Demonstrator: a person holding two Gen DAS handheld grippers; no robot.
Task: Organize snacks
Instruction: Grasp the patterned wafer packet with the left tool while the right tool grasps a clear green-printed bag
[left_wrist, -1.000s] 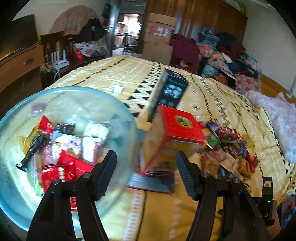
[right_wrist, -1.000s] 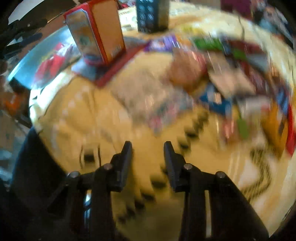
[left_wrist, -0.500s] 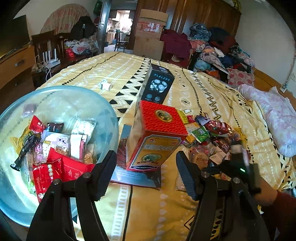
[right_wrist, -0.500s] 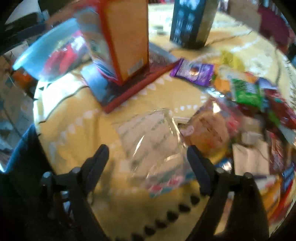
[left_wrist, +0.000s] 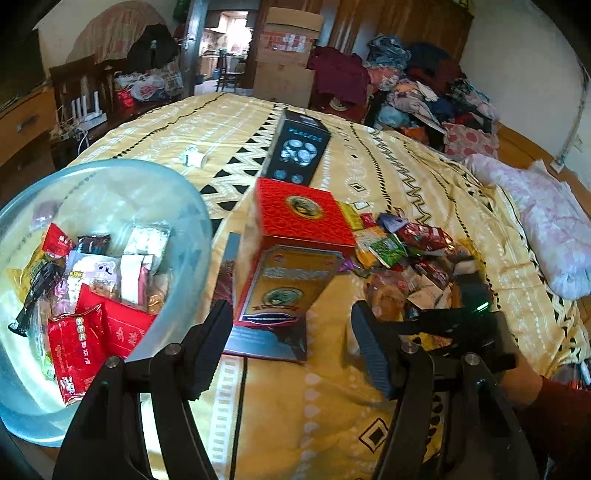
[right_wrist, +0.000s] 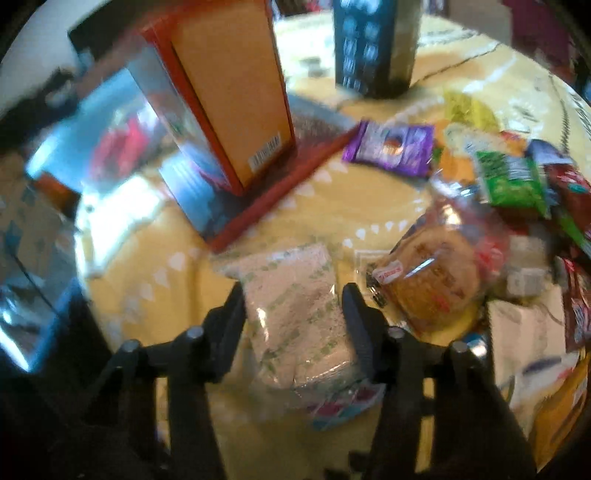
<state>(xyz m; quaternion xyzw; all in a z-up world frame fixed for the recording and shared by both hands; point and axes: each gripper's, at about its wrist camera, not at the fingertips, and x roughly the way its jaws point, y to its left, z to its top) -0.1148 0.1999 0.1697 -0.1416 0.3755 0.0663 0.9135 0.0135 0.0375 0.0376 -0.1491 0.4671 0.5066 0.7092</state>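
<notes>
A clear blue bowl (left_wrist: 192, 221) at the left holds several snack packets. A pile of loose snacks (left_wrist: 406, 251) lies on the yellow patterned cloth to the right of a red and gold box (left_wrist: 295, 258). My left gripper (left_wrist: 291, 343) is open and empty, hovering in front of the box. My right gripper (right_wrist: 293, 314) has its jaws around a clear, pale wafer packet (right_wrist: 295, 321) that lies on the cloth; the fingers stand at its two sides. A wrapped round cake (right_wrist: 436, 280) lies just right of it. The right gripper also shows in the left wrist view (left_wrist: 469, 317).
A dark blue box (left_wrist: 299, 151) stands behind the red box, which rests on a flat book (left_wrist: 266, 339). A small white object (left_wrist: 194, 158) lies farther back. Purple (right_wrist: 391, 147) and green (right_wrist: 513, 181) packets lie in the pile. Clothes and cartons fill the room behind.
My right gripper opened wide, moved down over the wafer packet, and its jaws have now narrowed around it. The left gripper stayed open and barely moved.
</notes>
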